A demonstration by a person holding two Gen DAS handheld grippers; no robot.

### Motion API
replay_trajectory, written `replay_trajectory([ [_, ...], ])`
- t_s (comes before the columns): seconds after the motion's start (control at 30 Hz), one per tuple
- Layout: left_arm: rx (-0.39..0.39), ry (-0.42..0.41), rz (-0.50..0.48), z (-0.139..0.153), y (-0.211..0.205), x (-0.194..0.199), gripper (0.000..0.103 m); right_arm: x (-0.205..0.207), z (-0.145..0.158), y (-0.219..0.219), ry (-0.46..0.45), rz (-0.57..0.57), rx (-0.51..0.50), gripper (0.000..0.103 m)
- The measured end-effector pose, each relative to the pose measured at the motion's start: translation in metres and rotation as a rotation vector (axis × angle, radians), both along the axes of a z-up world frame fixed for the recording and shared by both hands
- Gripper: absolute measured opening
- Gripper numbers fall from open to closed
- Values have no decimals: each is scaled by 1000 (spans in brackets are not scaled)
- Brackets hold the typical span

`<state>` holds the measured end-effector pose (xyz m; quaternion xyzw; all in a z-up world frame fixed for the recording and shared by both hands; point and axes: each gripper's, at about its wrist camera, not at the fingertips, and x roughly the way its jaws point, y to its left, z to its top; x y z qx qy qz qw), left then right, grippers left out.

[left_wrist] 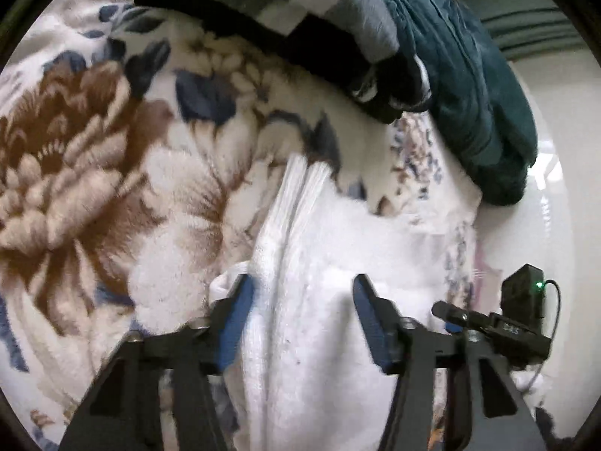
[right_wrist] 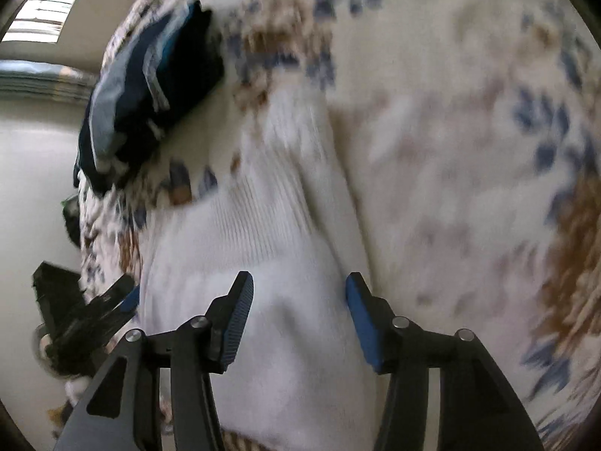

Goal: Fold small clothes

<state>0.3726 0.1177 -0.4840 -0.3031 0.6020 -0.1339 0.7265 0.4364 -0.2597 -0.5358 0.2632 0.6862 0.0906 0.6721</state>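
Note:
A white ribbed sock (left_wrist: 300, 248) lies on a floral fleece blanket (left_wrist: 94, 158), stretching away from me. My left gripper (left_wrist: 302, 285) is open, its blue-padded jaws straddling the near part of the sock. In the right wrist view the same white sock (right_wrist: 270, 225) lies under my right gripper (right_wrist: 298, 285), which is also open with a jaw on each side of the sock. The other gripper (left_wrist: 488, 323) shows at the right of the left wrist view, and at the lower left of the right wrist view (right_wrist: 86, 312).
A pile of dark and grey-white clothes (left_wrist: 300, 11) and a teal garment (left_wrist: 469, 82) lie at the far side of the blanket. The same dark pile (right_wrist: 150, 86) shows upper left in the right wrist view. The blanket edge (left_wrist: 473, 233) drops to a pale floor.

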Motion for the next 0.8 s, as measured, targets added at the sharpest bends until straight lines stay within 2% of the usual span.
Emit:
replay_trajectory([
  [0.03, -17, 9, 9, -2, -1, -1, 7, -4, -2, -1, -15, -21, 5, 38],
  [0.07, -33, -14, 33, 4, 0, -4, 6, -7, 0, -1, -33, -32, 2, 18],
  [0.17, 31, -80, 51, 26, 5, -12, 6, -16, 16, -3, -111, -60, 36, 11],
  [0.23, 104, -65, 37, 22, 5, -12, 6, -21, 23, -4, -145, -67, -6, 10],
  [0.27, 135, -57, 38, 17, 4, -11, 6, -21, 23, -5, -147, -69, -19, 9],
  [0.33, 137, -21, 12, 2, -3, -7, 6, -20, 13, 0, -118, -54, -64, 9],
  [0.4, 132, -17, 13, 1, -6, -3, 9, -16, 5, 2, -79, -56, -94, 9],
  [0.47, 148, -6, -3, 6, -6, -1, 14, -12, 5, 2, -59, -50, -87, 13],
  [0.53, 163, -9, -14, 12, -8, -3, 27, -12, 9, 0, -65, -34, -66, 23],
  [0.6, 127, 6, -16, 11, -7, -5, 42, -16, 8, -3, -69, -28, -48, 40],
  [0.63, 97, 12, -9, 9, -5, -8, 52, -18, 4, -6, -65, -23, -26, 52],
  [0.67, 56, 13, 4, 4, -4, -10, 57, -19, 2, -8, -58, -21, -1, 59],
  [0.7, 16, 16, 19, -1, -1, -14, 59, -22, -4, -12, -45, -19, 43, 62],
  [0.73, -10, 26, 30, -7, 2, -16, 64, -23, -8, -13, -34, -13, 66, 72],
  [0.77, -32, 37, 38, -12, 3, -16, 65, -25, -16, -11, -16, 0, 99, 77],
  [0.8, -65, 49, 44, -18, 4, -17, 65, -28, -25, -12, 1, 9, 136, 77],
])
